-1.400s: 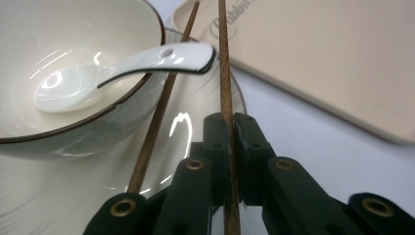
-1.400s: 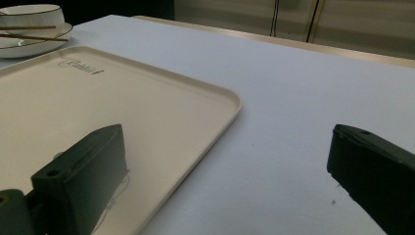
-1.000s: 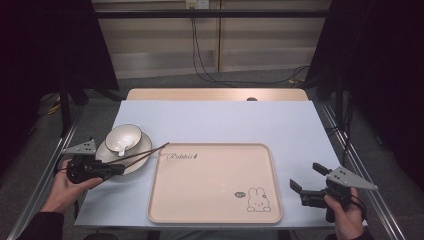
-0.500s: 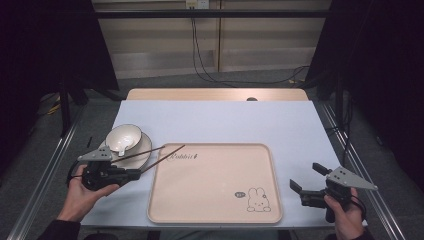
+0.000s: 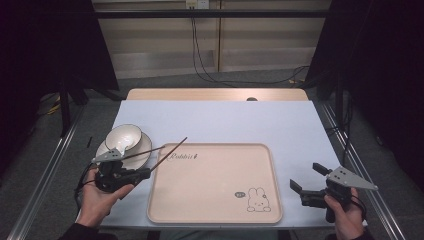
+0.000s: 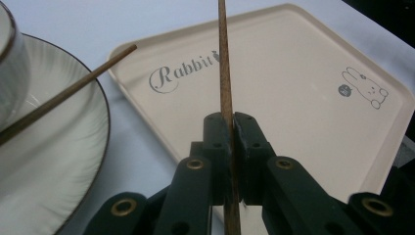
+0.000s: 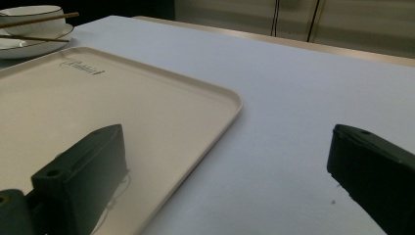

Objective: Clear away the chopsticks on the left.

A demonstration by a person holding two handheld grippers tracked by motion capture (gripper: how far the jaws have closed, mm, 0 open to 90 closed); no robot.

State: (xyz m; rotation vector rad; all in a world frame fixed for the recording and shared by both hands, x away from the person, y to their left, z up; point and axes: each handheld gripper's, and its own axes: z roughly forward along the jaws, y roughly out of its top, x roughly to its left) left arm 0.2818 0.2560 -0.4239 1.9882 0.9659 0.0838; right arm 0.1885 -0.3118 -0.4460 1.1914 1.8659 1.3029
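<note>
My left gripper point(image 5: 142, 172) point(image 6: 230, 122) is shut on a brown chopstick point(image 5: 172, 150) point(image 6: 225, 73). That chopstick points up and right over the near-left corner of the beige rabbit tray point(image 5: 215, 200) point(image 6: 303, 98). A second chopstick point(image 5: 147, 151) point(image 6: 68, 95) rests across the white plate point(image 5: 107, 150) point(image 6: 63, 161), its tip past the rim. A white bowl point(image 5: 123, 137) stands on that plate. My right gripper point(image 5: 306, 177) point(image 7: 225, 142) hovers open beside the tray's right edge point(image 7: 230, 110), with nothing between its jaws.
A pale blue mat point(image 5: 225, 120) covers the table, with a wooden strip point(image 5: 215, 94) at its far edge. Metal rails point(image 5: 45, 185) run along both sides. Cables point(image 5: 200, 55) hang behind the table. In the right gripper view the bowl point(image 7: 29, 11) and plate sit far left.
My left gripper has moved right toward the tray with one chopstick in it, which now reaches over the tray's corner. The other chopstick stays on the plate. The right gripper has not moved.
</note>
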